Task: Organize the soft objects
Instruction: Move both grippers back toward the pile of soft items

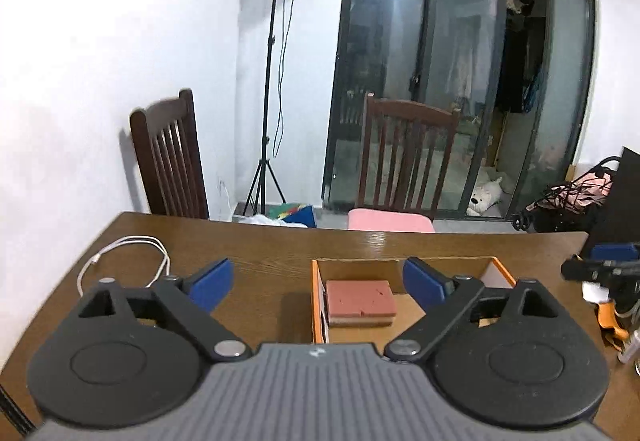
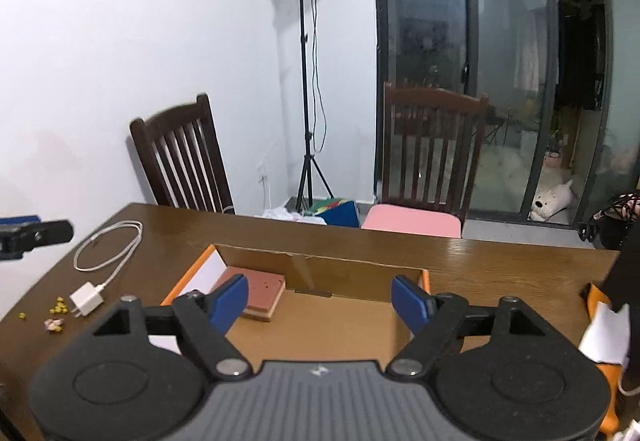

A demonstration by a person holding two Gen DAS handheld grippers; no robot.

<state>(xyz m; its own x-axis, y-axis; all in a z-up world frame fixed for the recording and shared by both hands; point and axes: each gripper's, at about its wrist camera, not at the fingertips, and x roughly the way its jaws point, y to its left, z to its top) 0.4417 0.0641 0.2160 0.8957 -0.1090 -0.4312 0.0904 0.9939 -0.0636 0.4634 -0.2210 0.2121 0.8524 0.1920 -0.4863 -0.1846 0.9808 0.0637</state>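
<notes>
Both tools up off the table point(image 1: 248, 241), empty. Left gripper point(image 1: 318, 281): blue pads spread wide, nothing between them. Right gripper point(image 2: 320, 301): also wide, nothing held.

The soft thing, a reddish foam block point(image 1: 360, 301) on a tan base, lies flat inside the orange-edged cardboard box point(image 2: 328, 269). In the left wrist view it sits lower centre, close against the box's left wall; in the right wrist view it is left of centre, partly behind the left blue pad. Rest of the box floor looks bare.

White charger and cable point(image 2: 104, 269) at the left of the table, with small yellow bits point(image 2: 58, 307) near the lower left edge. Whether those count as soft items I cannot tell.

Judgement: block looks placed; step in hand is clearing away and finding the next piece. To do it well: keep jaws wide, lift clear of the box walls, don't drag the cable, set later pieces beside the block, not on it.
</notes>
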